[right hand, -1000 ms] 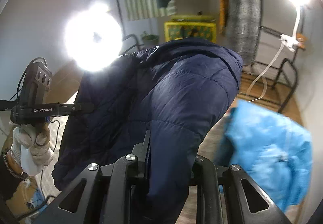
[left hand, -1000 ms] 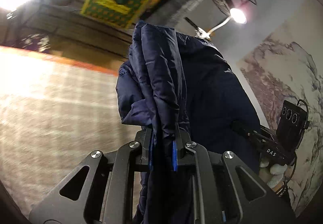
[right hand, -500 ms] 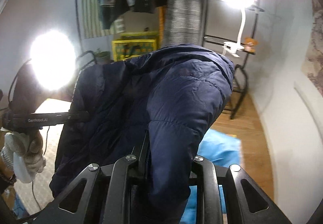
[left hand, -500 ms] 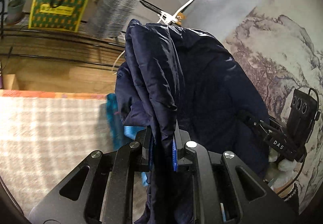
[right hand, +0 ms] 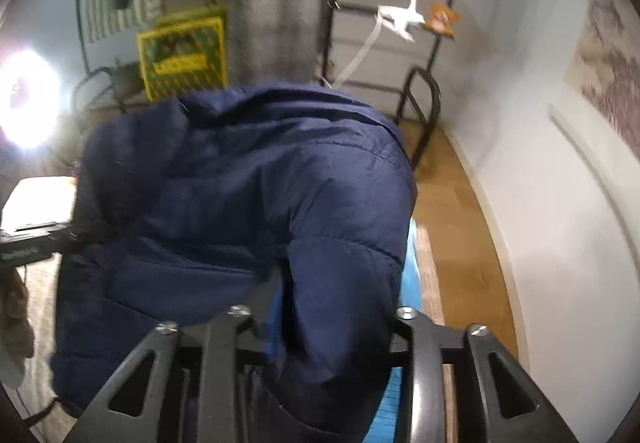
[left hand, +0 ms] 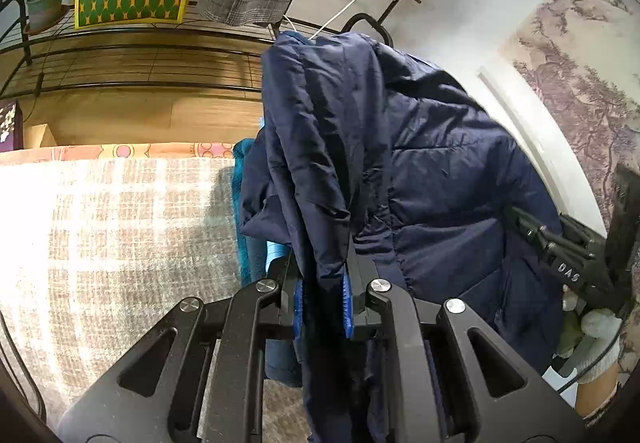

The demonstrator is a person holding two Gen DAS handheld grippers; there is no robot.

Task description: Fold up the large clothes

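Since a second ago both views have swung from the bright lamp toward the rack, and the beige plaid cover [left hand: 100, 227] now lies steady left of the left gripper [left hand: 323, 301]. That gripper's blue pads [left hand: 347, 303] are clamped tight on a fold of the navy puffer jacket [left hand: 420, 171], which rises straight ahead. To the right, the right gripper [right hand: 324, 323] has jacket bunched between its fingers, the contact hidden; blue cloth [right hand: 412, 283] lies beneath.

The navy jacket [right hand: 248, 195] hides the right tool's [right hand: 320, 327] fingertips; that view is blurred.
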